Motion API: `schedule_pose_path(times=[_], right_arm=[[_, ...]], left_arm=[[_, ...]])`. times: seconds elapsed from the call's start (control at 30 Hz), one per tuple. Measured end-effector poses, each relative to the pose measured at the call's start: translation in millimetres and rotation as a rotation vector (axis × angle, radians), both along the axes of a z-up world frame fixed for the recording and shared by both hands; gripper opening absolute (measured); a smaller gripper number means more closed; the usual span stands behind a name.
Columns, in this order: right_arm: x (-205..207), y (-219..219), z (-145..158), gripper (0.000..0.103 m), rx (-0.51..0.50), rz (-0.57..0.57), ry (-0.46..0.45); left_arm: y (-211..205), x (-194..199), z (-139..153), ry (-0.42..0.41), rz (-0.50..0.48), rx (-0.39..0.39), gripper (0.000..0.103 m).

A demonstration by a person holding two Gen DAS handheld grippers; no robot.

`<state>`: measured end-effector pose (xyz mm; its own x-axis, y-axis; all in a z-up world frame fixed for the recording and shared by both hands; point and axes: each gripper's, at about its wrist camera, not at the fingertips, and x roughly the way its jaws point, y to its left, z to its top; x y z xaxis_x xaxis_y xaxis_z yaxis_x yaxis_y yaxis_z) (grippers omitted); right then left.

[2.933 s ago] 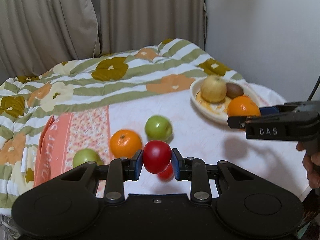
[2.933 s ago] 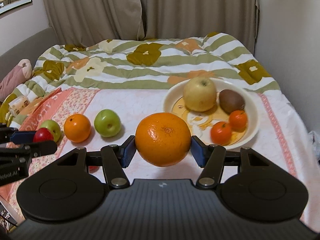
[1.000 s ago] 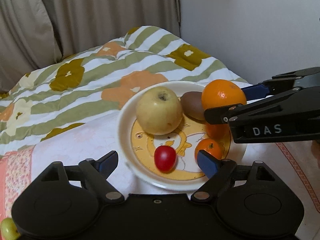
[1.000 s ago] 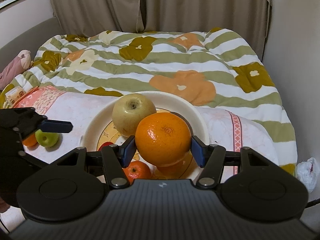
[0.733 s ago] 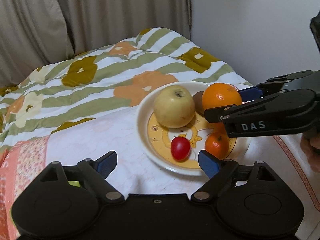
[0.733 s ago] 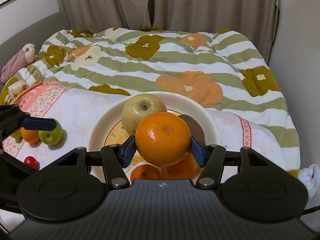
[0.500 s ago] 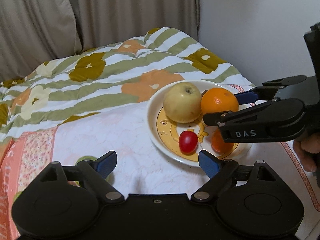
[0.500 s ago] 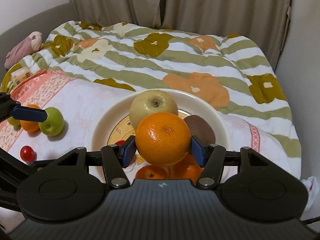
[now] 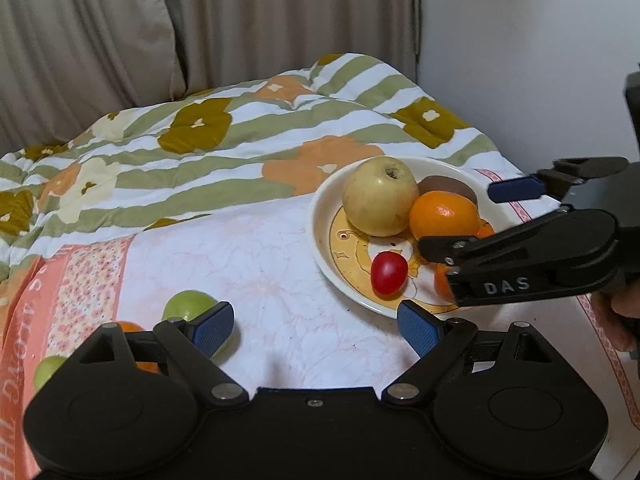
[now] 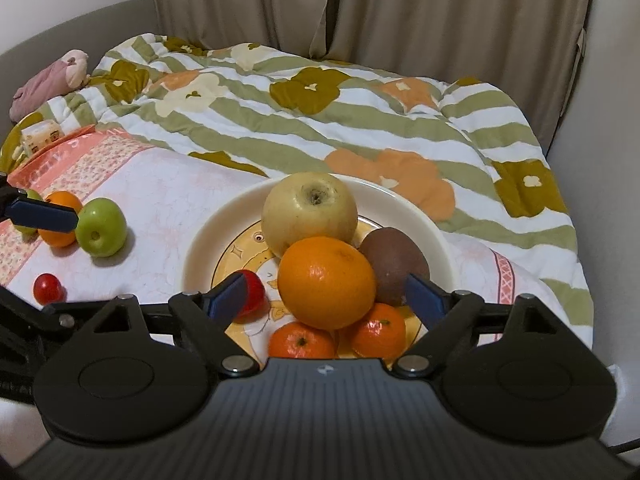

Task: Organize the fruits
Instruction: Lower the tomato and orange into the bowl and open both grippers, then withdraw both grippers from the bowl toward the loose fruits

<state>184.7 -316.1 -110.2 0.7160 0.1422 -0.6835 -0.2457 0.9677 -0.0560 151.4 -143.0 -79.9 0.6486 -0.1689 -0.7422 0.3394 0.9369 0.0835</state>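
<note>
We are in a home bedroom — a bed [image 10: 168, 208] fills the view, spread with a striped, flowered quilt [image 10: 360, 120] and a pink-edged sheet [image 9: 92, 264]. Beige curtains [image 10: 400, 12] hang behind it, a soft toy [image 10: 48, 80] lies at the far side, and plain walls [image 9: 520, 60] close the corner.

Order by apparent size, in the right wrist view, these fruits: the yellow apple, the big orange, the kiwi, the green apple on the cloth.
1. yellow apple and big orange: alike, no clear order.
2. kiwi.
3. green apple; it lies off the plate, so its rank is unsure.
</note>
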Motion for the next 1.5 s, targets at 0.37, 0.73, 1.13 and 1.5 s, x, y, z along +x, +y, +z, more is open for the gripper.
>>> schedule_pose_path(times=[0.37,0.73,1.13,1.5], right_arm=[[-23,-14,23,0.101,0.042,-0.043,-0.006],[-44,-13,52,0.101,0.074,-0.083,-0.012],[-92,34,91,0.103,0.104,-0.204,-0.078],[-123,102,87,0.103,0.117,-0.282,-0.058]], left_arm=[[13,-23,20,-0.061,0.075,-0.007,0.093],[38,-50,42,-0.123,0.132,-0.001,0.093],[95,-86,72,-0.248,0.109,-0.031,0.103],[161,-90,65,-0.229,0.051,-0.025,0.103]])
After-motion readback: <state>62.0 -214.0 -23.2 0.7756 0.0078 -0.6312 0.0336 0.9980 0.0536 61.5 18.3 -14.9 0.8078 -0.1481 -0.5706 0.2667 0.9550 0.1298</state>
